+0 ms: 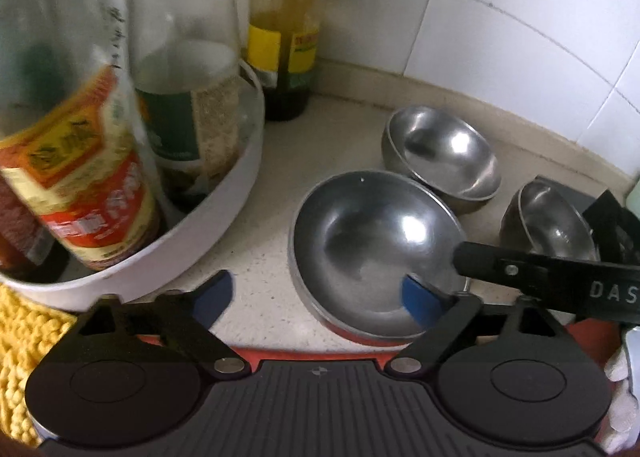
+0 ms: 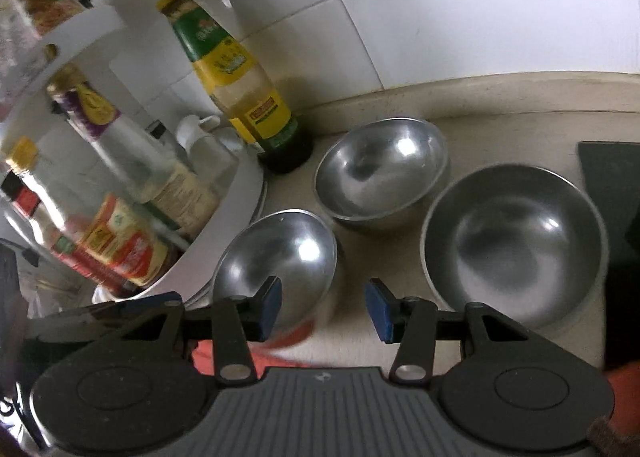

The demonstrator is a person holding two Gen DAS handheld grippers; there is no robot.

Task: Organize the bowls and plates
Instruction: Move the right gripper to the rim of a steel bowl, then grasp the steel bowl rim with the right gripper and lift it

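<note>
Left gripper [image 1: 320, 297] spread, one pad inside near bowl [image 1: 372, 241]; right gripper [image 2: 323, 307] half-spread, empty. Slick steel may slip, knock bottles [image 1: 96, 185].

Three bowls on counter, right of bottle rack.
Near bowl [image 2: 280, 257] left, far bowl [image 2: 380, 169] behind, third bowl [image 2: 516, 241] right; bottle [image 2: 240, 85] far left.

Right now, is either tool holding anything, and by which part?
Nothing is gripped. The left tool and the right tool each straddle the rim of the nearest steel bowl, one finger inside and one outside, with the pads clear of its wall.
</note>
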